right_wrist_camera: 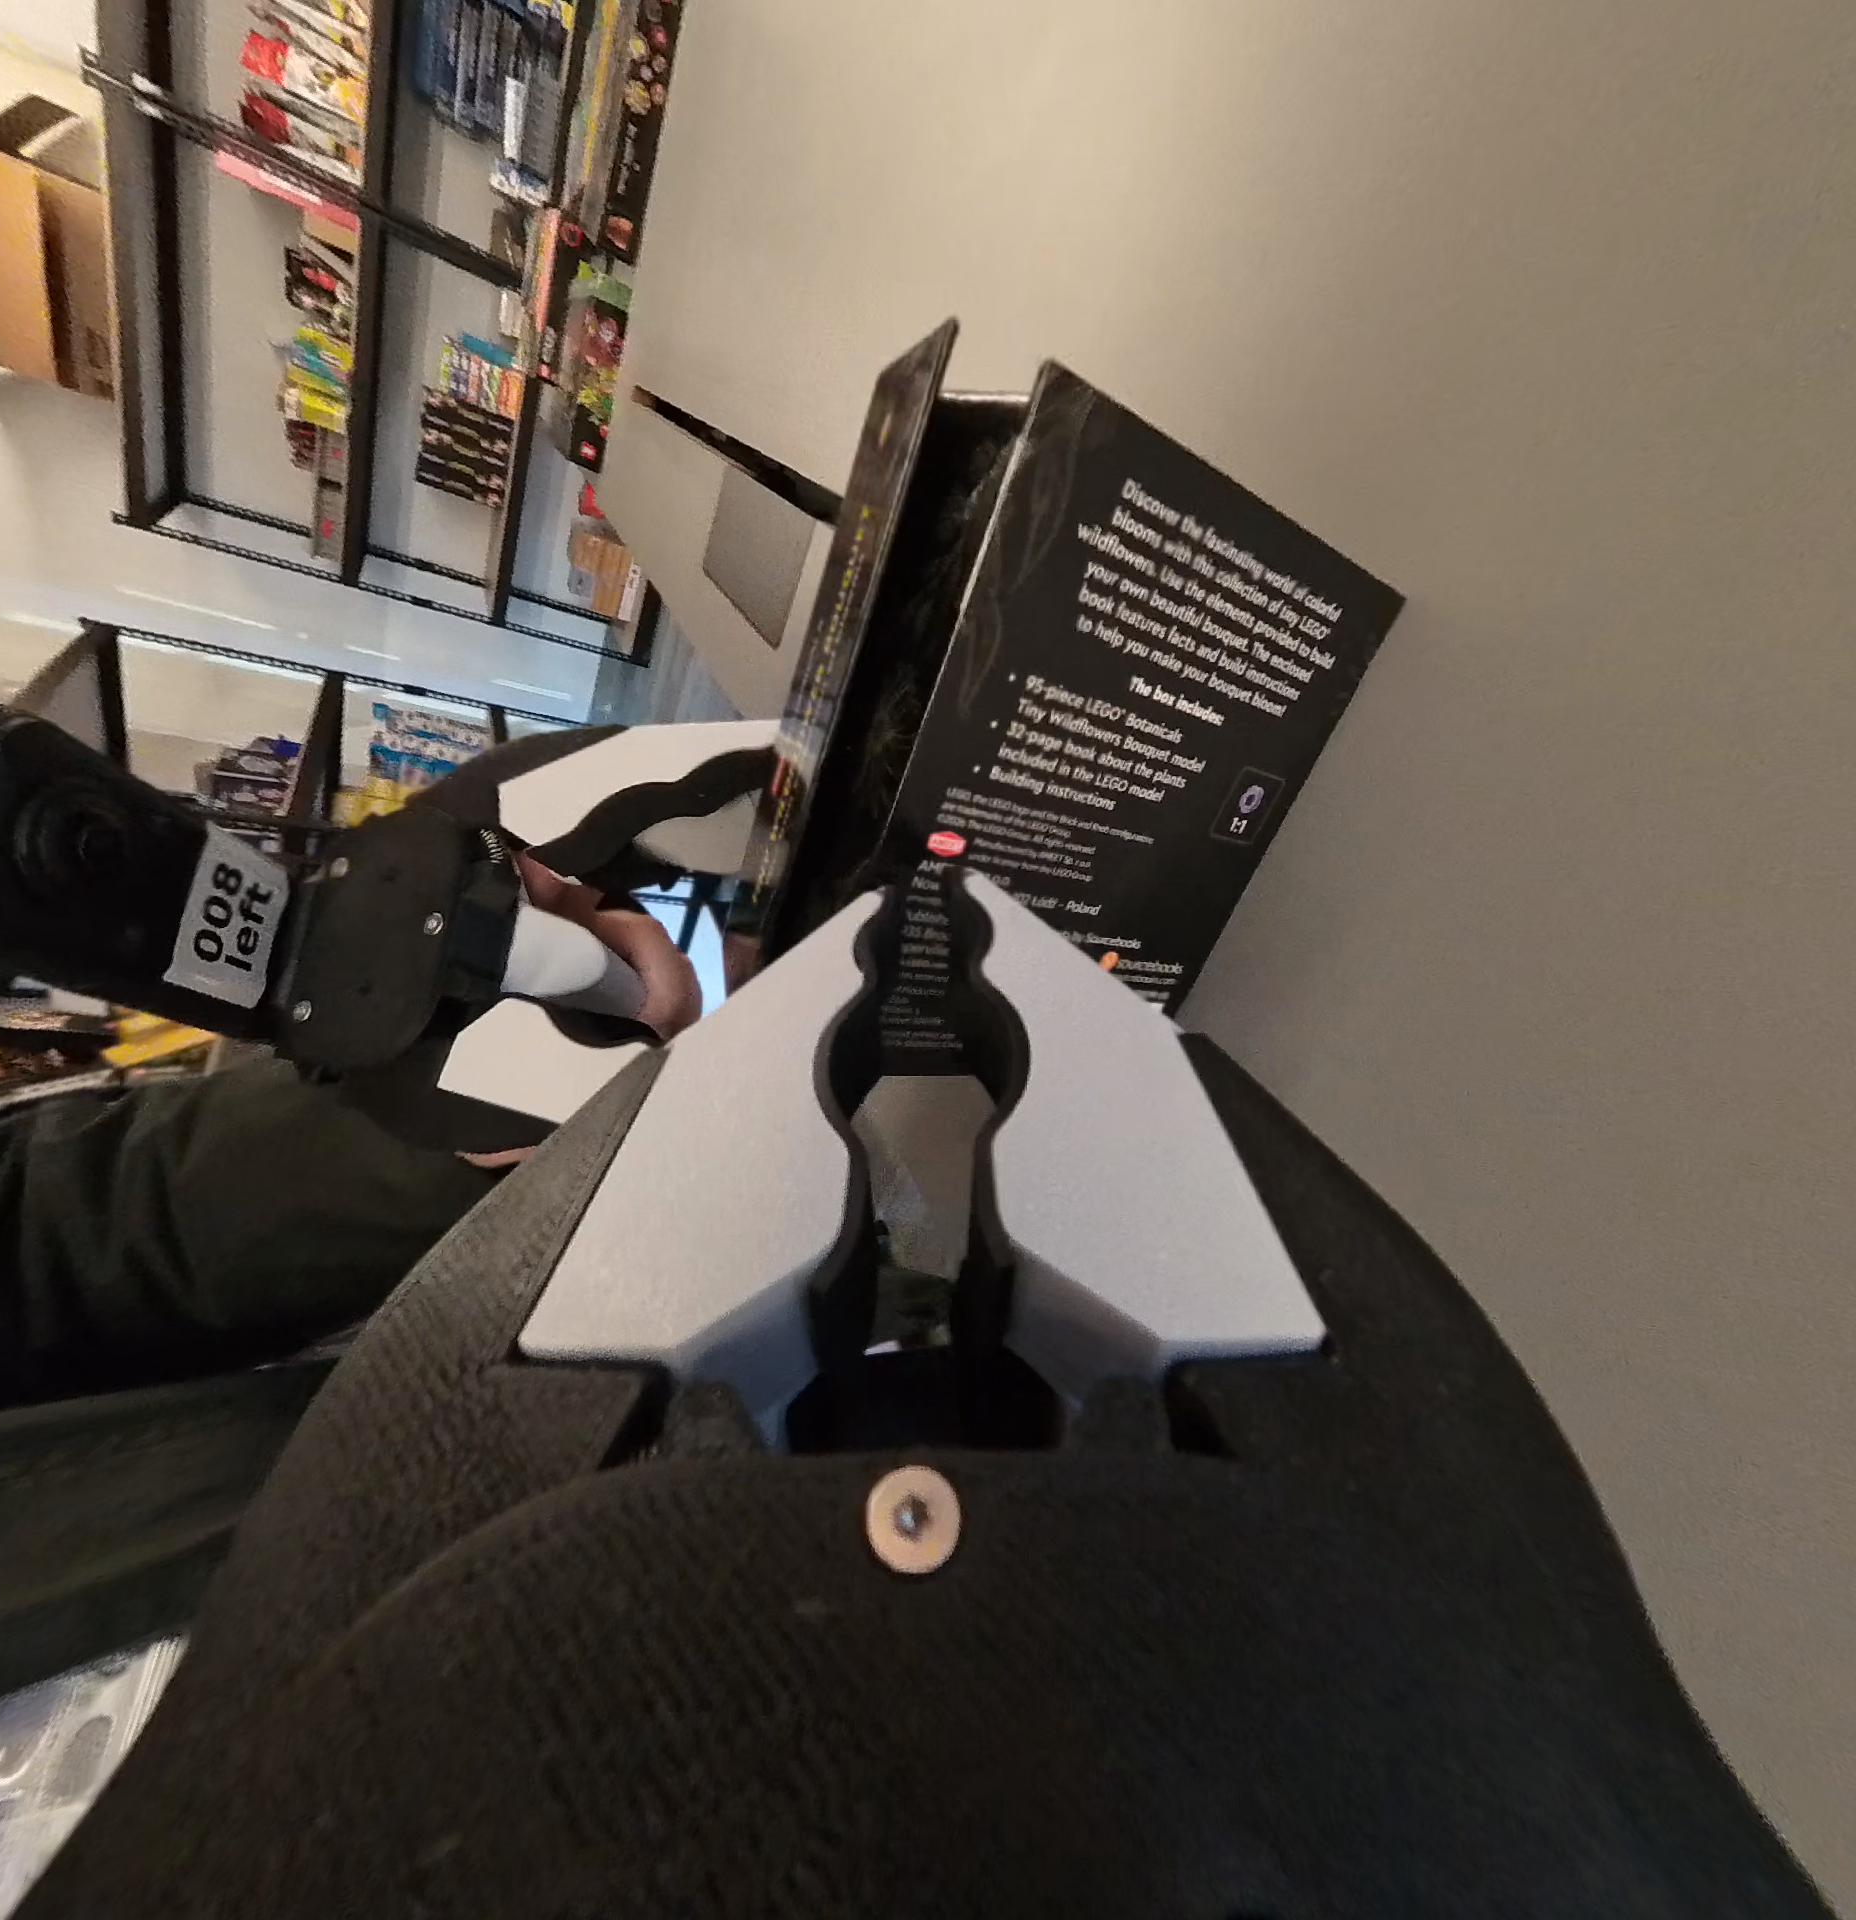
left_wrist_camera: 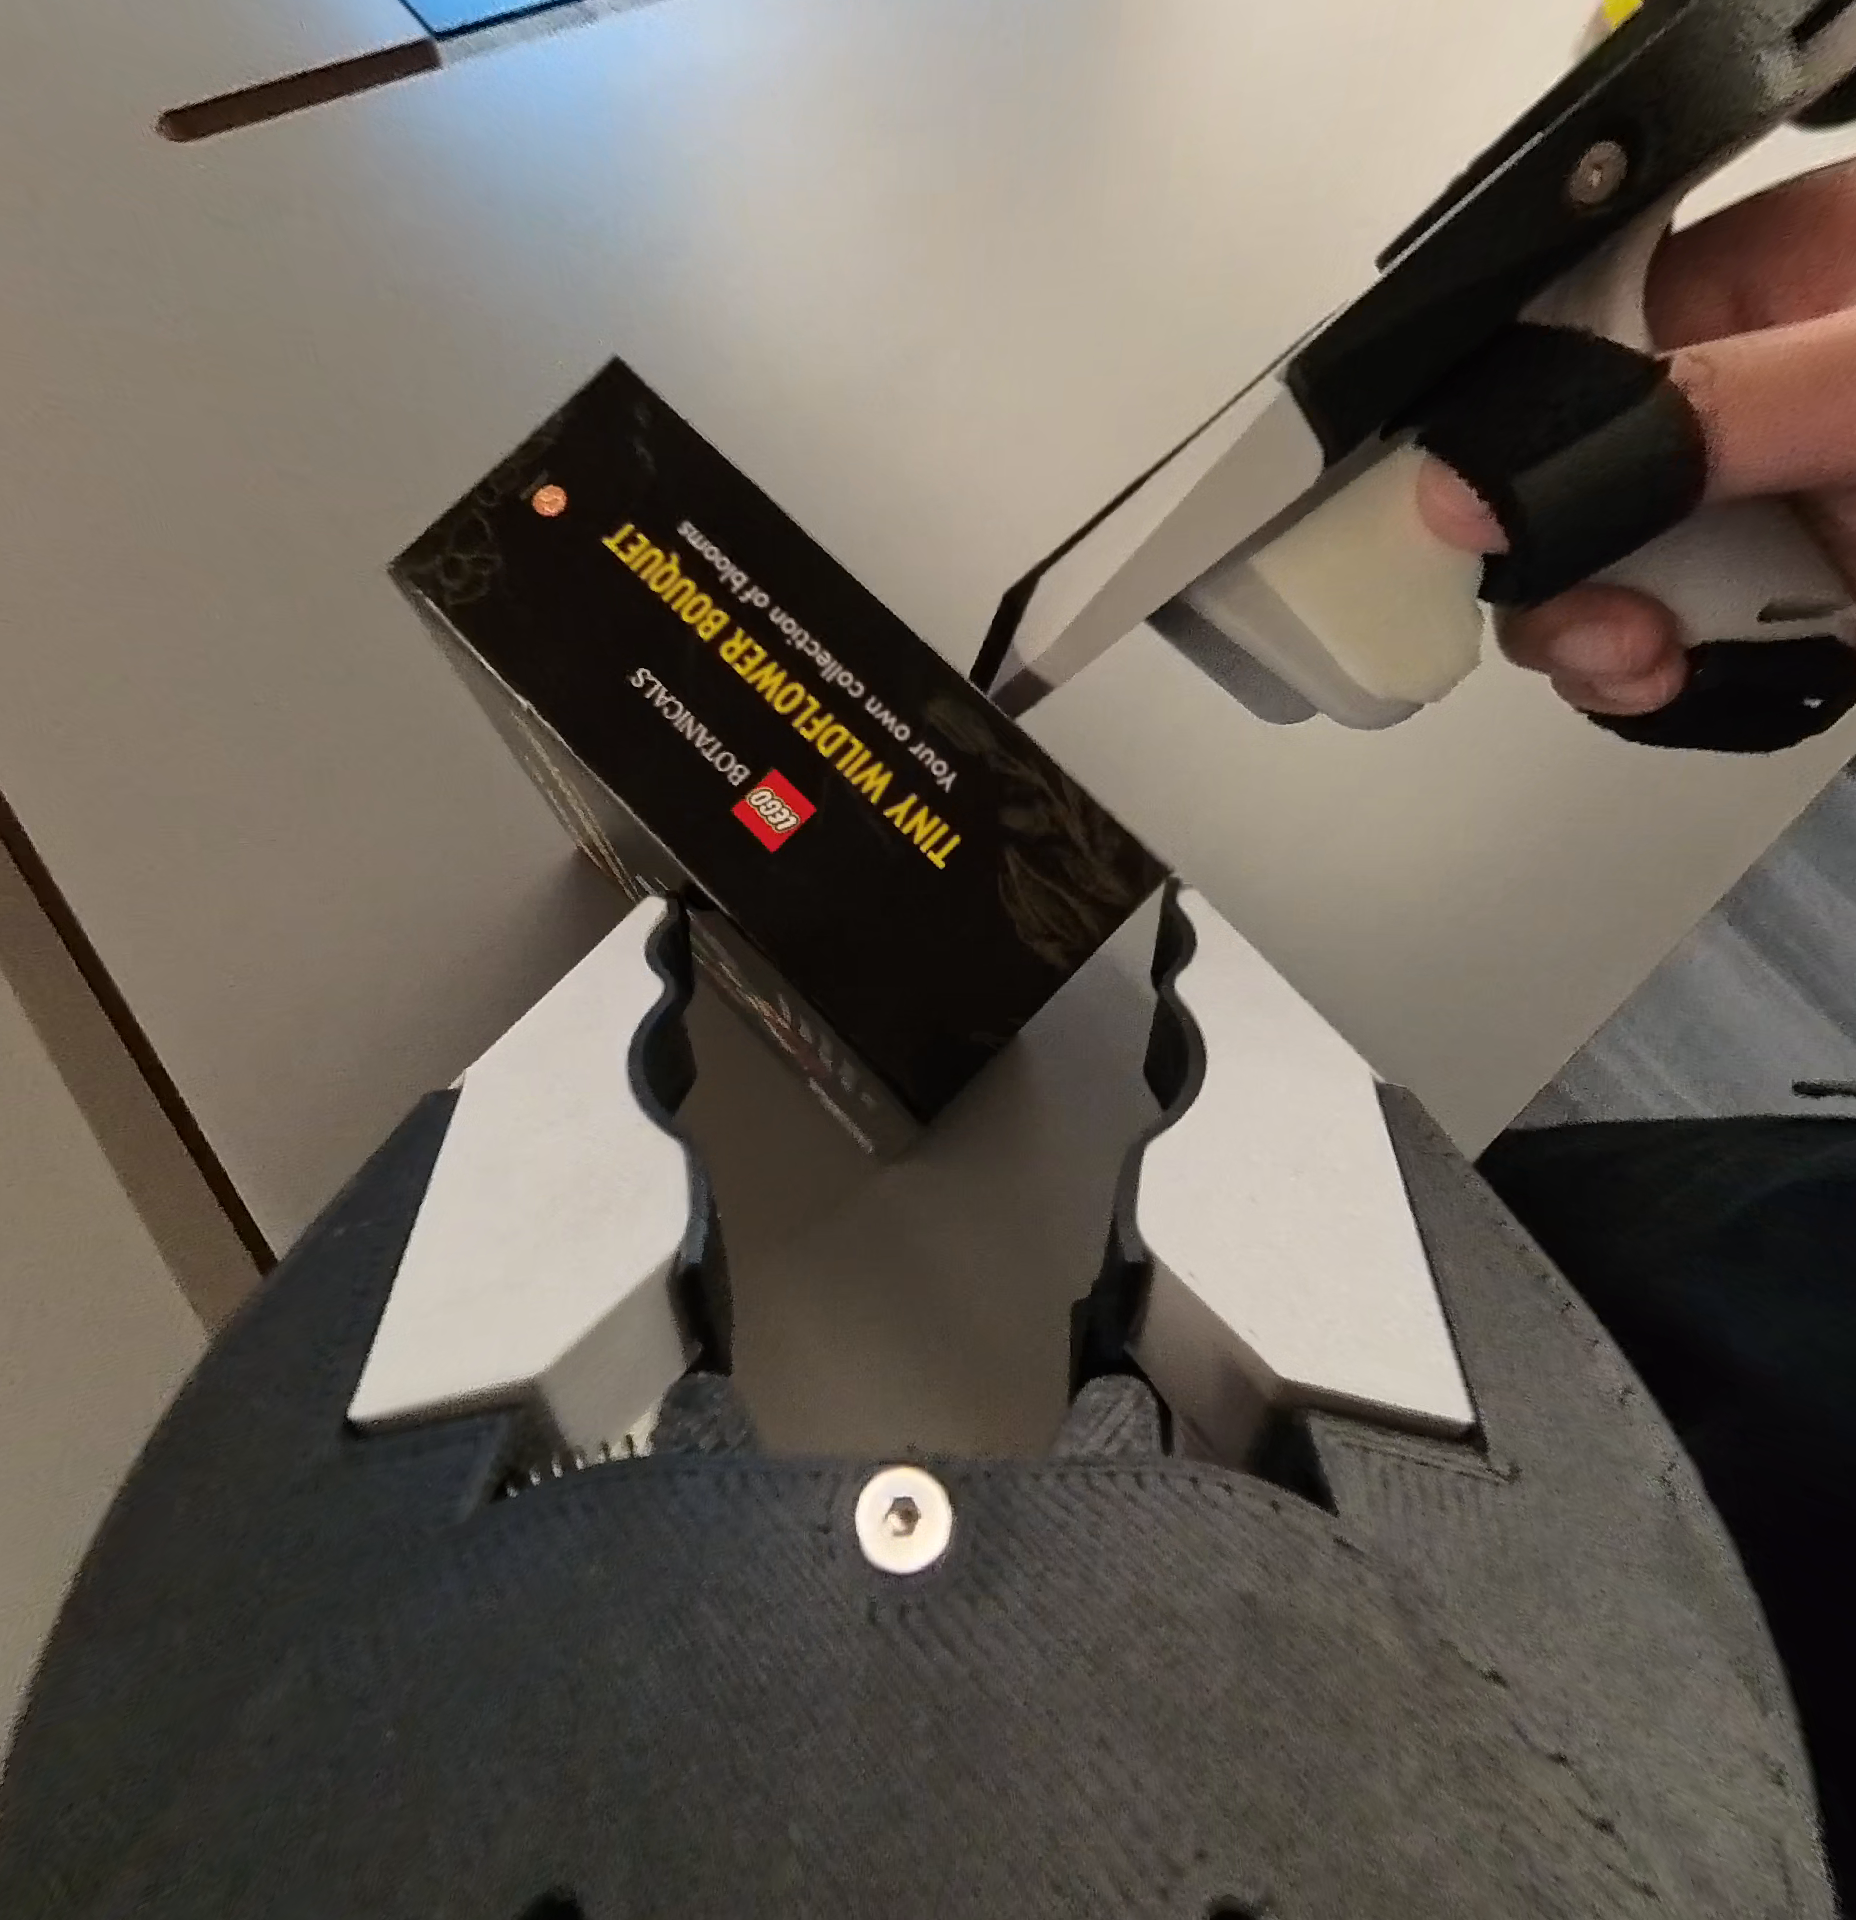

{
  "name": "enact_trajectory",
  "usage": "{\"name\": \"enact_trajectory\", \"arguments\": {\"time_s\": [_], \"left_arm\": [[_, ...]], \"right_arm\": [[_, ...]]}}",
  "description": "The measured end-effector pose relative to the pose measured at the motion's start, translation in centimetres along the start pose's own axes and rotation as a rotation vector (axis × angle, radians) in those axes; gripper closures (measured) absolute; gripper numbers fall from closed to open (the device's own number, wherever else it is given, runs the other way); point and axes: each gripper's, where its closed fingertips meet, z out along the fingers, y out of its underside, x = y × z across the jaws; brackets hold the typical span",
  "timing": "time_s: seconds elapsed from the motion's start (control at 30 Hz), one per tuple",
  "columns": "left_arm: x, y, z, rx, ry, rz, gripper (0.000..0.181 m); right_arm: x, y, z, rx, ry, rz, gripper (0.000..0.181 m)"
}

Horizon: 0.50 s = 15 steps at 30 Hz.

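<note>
The lower corner of the black box (left_wrist_camera: 799,727) was hidden behind the left gripper (left_wrist_camera: 919,914) fingers, so contact there could not be judged. The right gripper (right_wrist_camera: 929,894) tips were seen nearly together, but whether anything was pinched could not be told. The box's inside (right_wrist_camera: 955,623) was lost in shadow. The shelves (right_wrist_camera: 384,312) were blurred and cut off at the picture's edge.

The desk (left_wrist_camera: 903,260) was a plain pale grey slab with a dark brown edge (left_wrist_camera: 300,94), evenly and softly lit. Beside it ran a strip of grey floor (left_wrist_camera: 1734,987). Black wire shelving (right_wrist_camera: 384,312) stood along the far side of the room, crowded with colourful boxed goods — too blurred to tell apart. An open cardboard carton (right_wrist_camera: 30,239) sat by the shelves, and the pale floor (right_wrist_camera: 228,613) near them caught a bright sheen.
</note>
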Motion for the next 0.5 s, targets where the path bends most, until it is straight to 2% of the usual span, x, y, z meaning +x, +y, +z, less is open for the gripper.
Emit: {"name": "enact_trajectory", "arguments": {"time_s": [0.13, 0.2, 0.33, 0.47, 0.5], "left_arm": [[-0.1, -0.3, -0.2, 0.045, 0.003, -0.068, 0.092], [0.0, -0.3, -0.3, 0.054, 0.0, -0.072, 0.093], [0.5, -0.2, -0.1, 0.048, -0.017, -0.041, 0.094], [0.8, -0.1, 0.0, 0.047, -0.035, -0.028, 0.102], [0.8, -0.1, 0.0, 0.047, -0.038, -0.037, 0.103]], "right_arm": [[0.3, -0.3, -0.3, -0.014, 0.082, -0.008, 0.156], [0.2, -0.8, -0.4, -0.002, 0.112, -0.001, 0.132], [0.9, -0.5, -0.1, -0.066, 0.242, -0.07, 0.129], [0.3, -0.7, 0.6, -0.063, 0.294, -0.068, 0.093], [0.1, -0.7, 0.8, -0.069, 0.309, -0.062, 0.089]]}}
